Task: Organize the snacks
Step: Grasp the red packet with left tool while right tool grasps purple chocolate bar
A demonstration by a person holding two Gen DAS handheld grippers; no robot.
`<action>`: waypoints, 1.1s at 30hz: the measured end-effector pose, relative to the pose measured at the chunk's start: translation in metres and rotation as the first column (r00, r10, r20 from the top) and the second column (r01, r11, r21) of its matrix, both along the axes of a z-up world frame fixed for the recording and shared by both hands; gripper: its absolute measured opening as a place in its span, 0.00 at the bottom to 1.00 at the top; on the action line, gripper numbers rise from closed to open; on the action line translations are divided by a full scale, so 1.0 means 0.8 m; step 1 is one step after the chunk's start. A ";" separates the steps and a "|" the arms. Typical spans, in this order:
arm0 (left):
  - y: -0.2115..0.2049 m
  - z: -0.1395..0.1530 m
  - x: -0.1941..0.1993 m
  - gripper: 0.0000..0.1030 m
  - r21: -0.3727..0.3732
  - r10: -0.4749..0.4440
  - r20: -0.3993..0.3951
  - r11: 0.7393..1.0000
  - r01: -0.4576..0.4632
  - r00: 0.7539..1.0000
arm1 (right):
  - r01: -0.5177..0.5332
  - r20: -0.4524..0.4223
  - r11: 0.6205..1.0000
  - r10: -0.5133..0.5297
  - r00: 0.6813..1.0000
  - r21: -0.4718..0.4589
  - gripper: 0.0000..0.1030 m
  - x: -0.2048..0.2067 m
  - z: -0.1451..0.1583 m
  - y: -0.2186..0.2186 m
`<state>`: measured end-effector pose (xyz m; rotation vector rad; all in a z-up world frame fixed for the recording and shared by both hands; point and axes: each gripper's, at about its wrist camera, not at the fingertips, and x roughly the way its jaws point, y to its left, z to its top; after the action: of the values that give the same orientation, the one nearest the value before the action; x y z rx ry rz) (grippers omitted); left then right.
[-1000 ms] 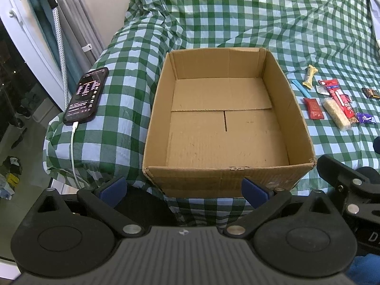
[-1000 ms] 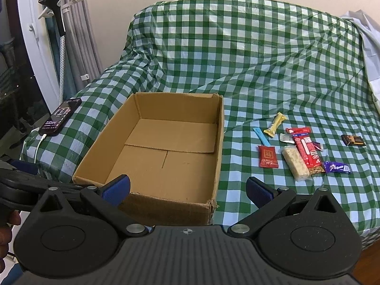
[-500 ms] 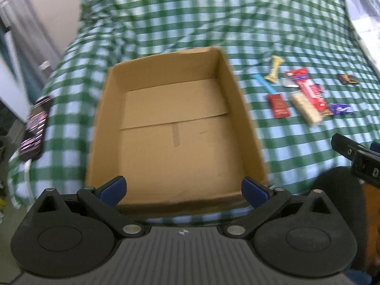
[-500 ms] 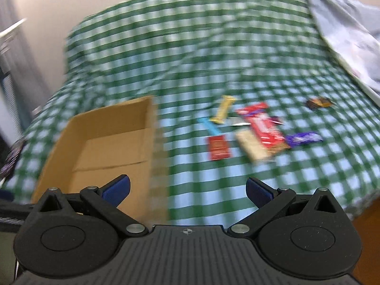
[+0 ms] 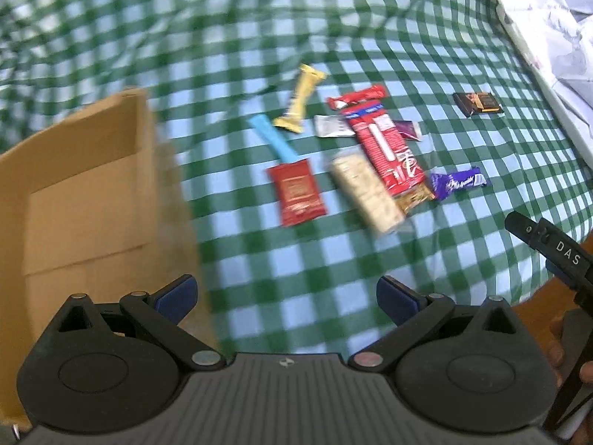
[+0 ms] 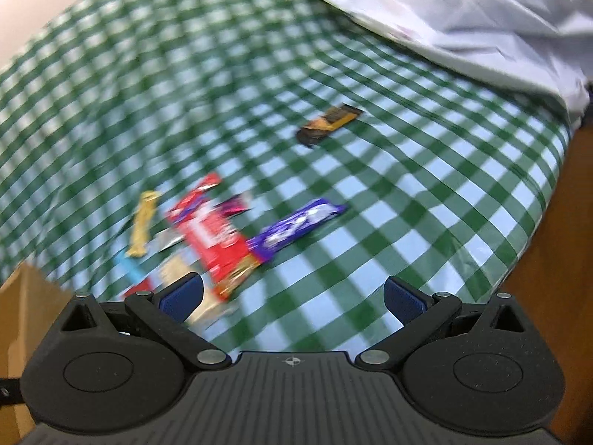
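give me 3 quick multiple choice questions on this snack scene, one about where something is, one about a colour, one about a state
1. Where does the dark square snack lie?
A. in the box
B. alone on the cloth, apart from the pile
C. under the red pack

2. What colour is the cloth?
A. green and white checks
B. plain blue
C. red stripes

3. How is the left gripper?
A. shut on a snack
B. open, holding nothing
C. shut, holding nothing

Answers: 1 B, it sits by itself; 2 A, checks show everywhere; 3 B, fingers spread wide, nothing between.
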<state>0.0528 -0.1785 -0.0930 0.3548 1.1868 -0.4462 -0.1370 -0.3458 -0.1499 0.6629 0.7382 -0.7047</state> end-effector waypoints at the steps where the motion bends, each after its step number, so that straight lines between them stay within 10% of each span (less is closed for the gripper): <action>1: -0.015 -0.013 0.009 1.00 0.018 0.004 -0.003 1.000 -0.004 1.000 | 0.017 -0.011 1.000 -0.016 1.000 0.018 1.00 0.006 -0.009 -0.011; 15: -0.089 -0.157 0.129 1.00 0.199 0.105 0.000 0.975 -0.103 0.994 | 0.097 -0.096 0.985 -0.084 0.992 0.142 1.00 0.125 -0.122 -0.111; 25: -0.056 -0.186 0.167 1.00 0.106 0.191 -0.132 0.978 -0.178 0.973 | 0.009 -0.239 0.995 -0.032 0.971 -0.096 1.00 0.169 -0.147 -0.081; 27: -0.056 -0.177 0.166 0.74 0.117 0.178 -0.090 0.979 -0.167 0.980 | 0.010 -0.229 0.995 -0.031 0.973 -0.094 0.98 0.165 -0.145 -0.082; 29: -0.062 -0.159 0.163 0.45 0.068 0.150 -0.105 0.987 -0.144 0.983 | 0.037 -0.227 0.991 -0.065 0.972 -0.126 0.72 0.157 -0.137 -0.080; 31: -0.063 -0.147 0.160 0.44 0.065 0.140 -0.076 0.989 -0.136 0.987 | 0.021 -0.203 0.989 -0.050 0.978 -0.144 0.22 0.150 -0.129 -0.082; 33: -0.062 -0.131 0.150 0.44 0.037 0.110 -0.055 0.993 -0.108 0.992 | 0.012 -0.171 0.994 -0.031 0.985 -0.111 0.18 0.142 -0.127 -0.087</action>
<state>0.1730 -0.2282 -0.1974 0.3064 1.2642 -0.3435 -0.0238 -0.4157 -0.2516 0.5142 0.8455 -0.8242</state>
